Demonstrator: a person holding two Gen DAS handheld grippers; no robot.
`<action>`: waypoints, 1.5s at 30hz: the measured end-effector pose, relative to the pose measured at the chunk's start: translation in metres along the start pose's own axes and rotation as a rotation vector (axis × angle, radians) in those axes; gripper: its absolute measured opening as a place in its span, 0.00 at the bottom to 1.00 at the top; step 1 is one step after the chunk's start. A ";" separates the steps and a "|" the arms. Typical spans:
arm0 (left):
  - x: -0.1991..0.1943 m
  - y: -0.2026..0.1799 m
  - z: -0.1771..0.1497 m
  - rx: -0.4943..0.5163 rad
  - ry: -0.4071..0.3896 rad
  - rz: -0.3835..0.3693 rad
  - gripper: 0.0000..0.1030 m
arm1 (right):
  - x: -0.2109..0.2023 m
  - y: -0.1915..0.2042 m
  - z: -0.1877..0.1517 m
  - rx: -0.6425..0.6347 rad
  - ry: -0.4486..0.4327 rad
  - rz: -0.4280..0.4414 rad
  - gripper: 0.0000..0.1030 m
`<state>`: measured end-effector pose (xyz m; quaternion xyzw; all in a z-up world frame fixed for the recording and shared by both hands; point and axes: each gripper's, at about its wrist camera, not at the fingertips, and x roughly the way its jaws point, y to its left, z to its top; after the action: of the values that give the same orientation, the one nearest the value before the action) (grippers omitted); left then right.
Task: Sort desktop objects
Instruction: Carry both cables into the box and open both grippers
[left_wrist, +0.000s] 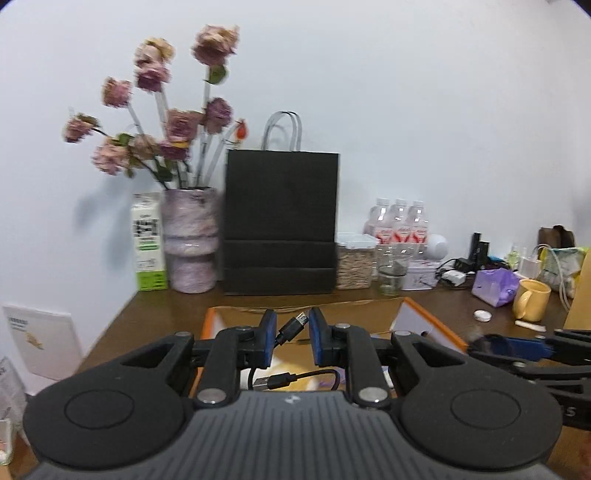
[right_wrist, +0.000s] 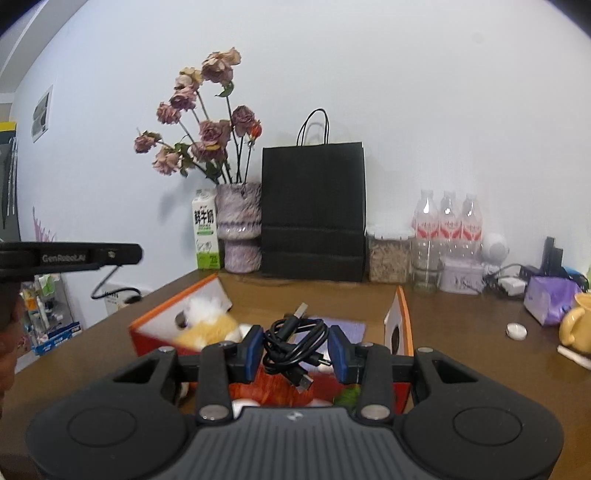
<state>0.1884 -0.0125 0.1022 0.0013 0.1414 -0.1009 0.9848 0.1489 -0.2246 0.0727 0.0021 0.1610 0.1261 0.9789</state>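
The brown wooden desk (right_wrist: 461, 332) carries an open orange-and-white cardboard box (right_wrist: 400, 314) with a fluffy yellow-and-white plush toy (right_wrist: 207, 325) inside. Above the box, the right gripper (right_wrist: 295, 345) is clamped on a bundled black USB cable (right_wrist: 295, 339) — the coil fills the gap between the blue pads. The left gripper (left_wrist: 291, 332) is clamped on a thin black cable with a USB plug (left_wrist: 291, 328). Best, I judge, to centre each bundle over a free patch of the box and lower it before releasing — dangling plugs could snag the flap.
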 end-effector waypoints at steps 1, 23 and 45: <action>0.007 -0.003 0.001 -0.002 0.004 -0.008 0.19 | 0.007 -0.002 0.006 0.004 -0.002 -0.001 0.35; 0.133 -0.021 -0.026 0.000 0.207 -0.003 0.19 | 0.140 -0.047 0.008 0.060 0.156 -0.022 0.35; 0.110 -0.031 -0.024 0.062 0.091 0.113 1.00 | 0.115 -0.047 0.009 0.068 0.076 -0.064 1.00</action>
<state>0.2793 -0.0643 0.0494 0.0443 0.1826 -0.0491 0.9810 0.2688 -0.2414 0.0428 0.0253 0.2020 0.0895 0.9750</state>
